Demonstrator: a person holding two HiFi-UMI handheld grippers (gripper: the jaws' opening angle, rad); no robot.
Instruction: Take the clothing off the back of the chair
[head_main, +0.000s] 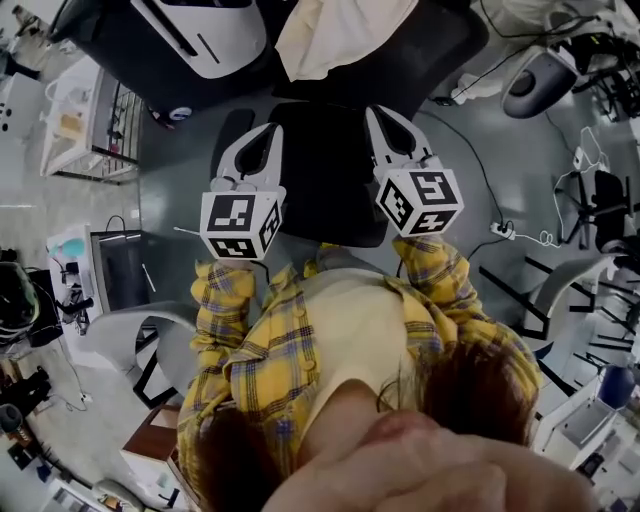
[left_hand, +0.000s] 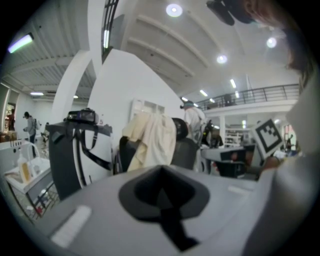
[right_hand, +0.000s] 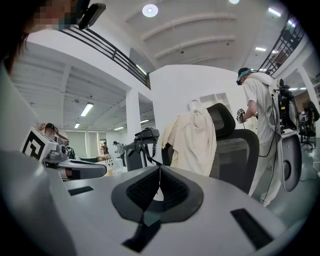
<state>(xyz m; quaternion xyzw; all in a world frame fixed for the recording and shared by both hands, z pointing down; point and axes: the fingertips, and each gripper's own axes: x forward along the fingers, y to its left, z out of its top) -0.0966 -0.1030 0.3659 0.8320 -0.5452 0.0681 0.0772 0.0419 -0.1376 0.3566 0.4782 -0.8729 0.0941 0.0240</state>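
A cream garment (head_main: 340, 35) hangs over the back of a black office chair (head_main: 440, 40) at the top of the head view. The chair's dark seat lies between my two grippers. My left gripper (head_main: 260, 135) and right gripper (head_main: 385, 115) are held out side by side toward the chair, both short of the garment. In the left gripper view the garment (left_hand: 150, 140) drapes the chair (left_hand: 184, 150) straight ahead, beyond the shut, empty left gripper (left_hand: 161, 169). In the right gripper view the garment (right_hand: 194, 140) covers the left side of the mesh chair back (right_hand: 235, 150), and the right gripper (right_hand: 160, 172) is shut and empty.
A tall black stand with straps (left_hand: 75, 150) rises left of the chair. A person in white with a backpack (right_hand: 262, 115) stands just right of the chair. A white cart (head_main: 85, 120) sits at the left, and cables (head_main: 520, 235) trail over the grey floor at the right.
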